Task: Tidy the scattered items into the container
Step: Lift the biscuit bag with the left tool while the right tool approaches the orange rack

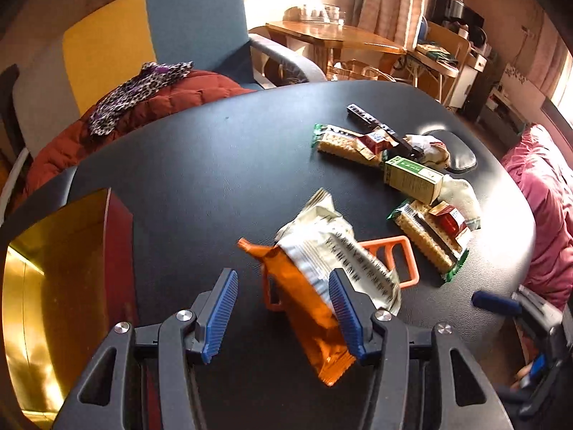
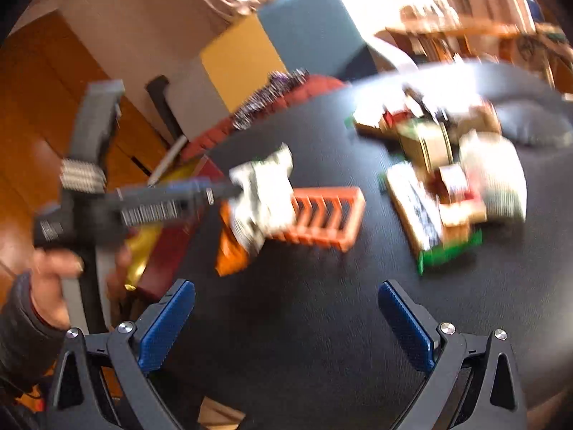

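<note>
On the black counter (image 1: 200, 179), just ahead of the left gripper (image 1: 283, 317), lie an orange snack packet (image 1: 304, 308) and a white printed packet (image 1: 340, 251) overlapping it, both partly on top of an orange plastic rack (image 1: 397, 254). The left gripper's jaws stand apart, with the orange packet lying between the blue pads (image 1: 222, 308); the right-hand pad looks to brush the packets, but nothing is pinched, so the gripper is released. The container, a gold-lined box (image 1: 53, 268) with dark red walls, sits at the counter's left edge, just beside that gripper.

Further right a loose cluster waits: two cracker packs (image 1: 343, 145) in green-edged wrappers, a green and cream carton (image 1: 412, 179), small red boxes (image 1: 374, 141), a black strip (image 1: 361, 113) and crumpled white wrappers (image 1: 462, 193). None of these is in the box yet.

The right gripper (image 2: 286, 326) hovers empty over bare counter, jaws wide, well apart from the clutter; its view is blurred.

The step in hand looks like picking up the nearest packets with the left gripper. The next move probably calls for centring the pads on the orange packet, closing on it without catching the rack beneath, then carrying it leftward over the box. The slippery overlapping white packet may slide off or come along.
</note>
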`<move>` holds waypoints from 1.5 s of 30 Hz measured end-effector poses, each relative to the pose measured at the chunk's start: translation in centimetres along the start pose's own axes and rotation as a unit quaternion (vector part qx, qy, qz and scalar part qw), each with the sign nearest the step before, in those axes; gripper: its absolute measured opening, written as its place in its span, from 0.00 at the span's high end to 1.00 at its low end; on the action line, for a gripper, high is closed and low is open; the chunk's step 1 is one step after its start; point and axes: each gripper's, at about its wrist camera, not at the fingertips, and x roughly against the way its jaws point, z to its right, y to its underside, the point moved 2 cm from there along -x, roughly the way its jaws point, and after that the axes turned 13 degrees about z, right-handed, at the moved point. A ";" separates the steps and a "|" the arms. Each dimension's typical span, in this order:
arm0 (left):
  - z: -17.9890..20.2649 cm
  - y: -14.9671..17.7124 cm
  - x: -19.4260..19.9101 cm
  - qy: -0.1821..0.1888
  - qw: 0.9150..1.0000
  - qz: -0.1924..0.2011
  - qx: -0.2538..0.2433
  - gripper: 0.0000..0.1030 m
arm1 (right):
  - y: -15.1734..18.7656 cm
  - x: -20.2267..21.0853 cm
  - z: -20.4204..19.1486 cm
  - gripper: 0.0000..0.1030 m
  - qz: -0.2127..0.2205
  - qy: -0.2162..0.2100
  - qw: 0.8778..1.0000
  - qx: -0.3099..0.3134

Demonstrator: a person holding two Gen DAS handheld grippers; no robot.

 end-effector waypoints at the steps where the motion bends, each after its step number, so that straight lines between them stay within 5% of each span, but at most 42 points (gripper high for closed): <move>1: -0.2 0.4 0.1 0.000 1.000 0.000 0.004 0.46 | -0.5 -0.2 -0.3 0.00 0.000 -0.008 1.000 0.006; 6: -1.0 1.8 0.6 0.003 1.000 0.000 0.028 0.46 | -2.3 -3.4 -1.1 0.00 -0.019 -0.033 0.999 0.025; 12: -1.1 3.8 0.5 -0.004 0.999 -0.013 0.040 0.46 | -4.8 -6.9 0.7 0.00 -0.031 -0.126 0.985 -0.112; 15: -1.2 4.7 0.8 -0.001 0.998 -0.016 0.053 0.46 | -5.5 -9.2 0.8 0.00 -0.045 -0.138 0.979 -0.144; 21: -2.1 7.1 3.9 0.011 0.997 -0.017 0.079 0.47 | -5.0 -12.2 -1.7 0.00 -0.098 -0.183 0.965 -0.162; 25: -3.0 8.9 6.9 0.015 0.995 -0.007 0.097 0.47 | -4.3 -12.4 -4.1 0.00 -0.109 -0.244 0.948 -0.175; 31: -4.0 9.4 9.2 0.036 0.991 0.012 0.127 0.47 | -2.7 -11.4 -6.0 0.00 -0.116 -0.279 0.935 -0.183; 37: -3.2 7.9 9.0 0.043 0.992 0.028 0.112 0.47 | -3.3 -8.8 -3.5 0.00 -0.093 -0.212 0.959 -0.161; 41: -2.2 7.4 8.0 0.047 0.994 0.024 0.099 0.47 | -4.3 -8.2 -1.6 0.00 -0.074 -0.076 0.991 -0.085; 45: -1.0 7.0 6.7 0.042 0.996 0.020 0.083 0.47 | -4.5 -8.4 -1.3 0.00 -0.079 0.039 0.995 0.036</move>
